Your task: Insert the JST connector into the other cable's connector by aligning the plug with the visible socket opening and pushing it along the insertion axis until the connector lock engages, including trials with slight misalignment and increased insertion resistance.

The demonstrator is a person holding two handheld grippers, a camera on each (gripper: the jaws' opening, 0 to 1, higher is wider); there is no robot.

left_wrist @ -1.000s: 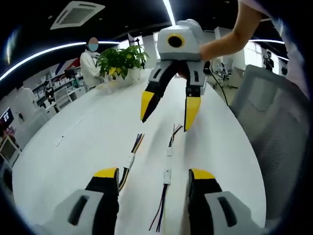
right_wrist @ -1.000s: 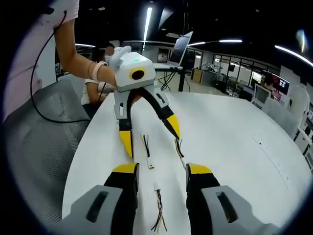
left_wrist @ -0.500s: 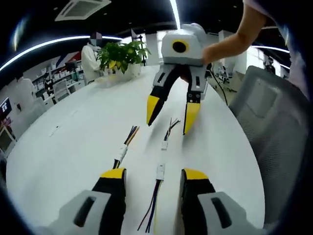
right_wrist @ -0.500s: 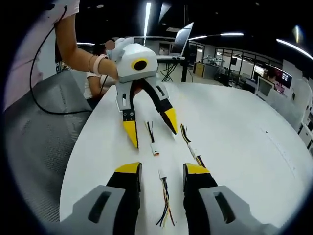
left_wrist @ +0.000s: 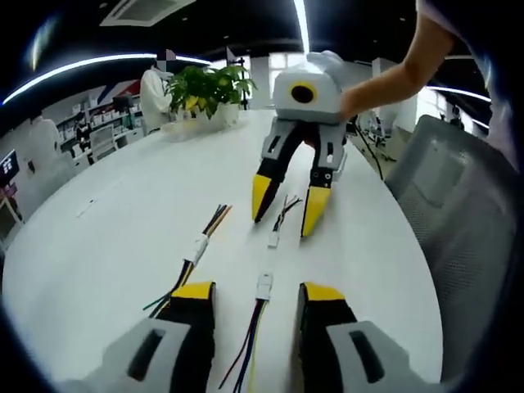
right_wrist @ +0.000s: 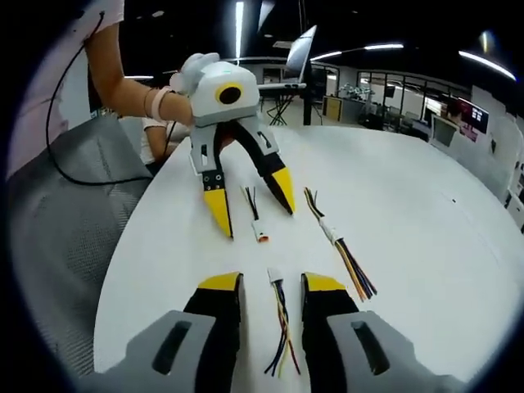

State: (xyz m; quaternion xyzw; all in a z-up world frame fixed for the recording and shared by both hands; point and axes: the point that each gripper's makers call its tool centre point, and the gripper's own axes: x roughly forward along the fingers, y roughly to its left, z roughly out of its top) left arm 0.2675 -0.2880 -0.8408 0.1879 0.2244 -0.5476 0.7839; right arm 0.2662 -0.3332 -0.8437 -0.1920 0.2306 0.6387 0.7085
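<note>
Pre-grasp: both tongs gaped wide, empty. Left tongs point(left_wrist: 255, 296) straddled near connector point(left_wrist: 264, 286); right tongs point(left_wrist: 285, 206) straddled far connector point(left_wrist: 273, 240) on tabletop point(left_wrist: 123, 221). Next, I judged: pinch each.

Left gripper view: three cables lie on the surface point(left_wrist: 106, 237), one connector point(left_wrist: 264, 286) between the left tongs point(left_wrist: 255, 296) at the near edge, a second connector point(left_wrist: 273, 239) beyond it between the tips of the right tongs point(left_wrist: 284, 209), a third cable point(left_wrist: 196, 250) off to the left. A potted plant point(left_wrist: 206, 90) stands at the far end of the surface. Right gripper view: the near connector point(right_wrist: 274, 277) sits between the right tongs point(right_wrist: 272, 286), the far connector point(right_wrist: 259, 232) between the left tongs point(right_wrist: 250, 211), the third cable point(right_wrist: 337, 243) to the right.
</note>
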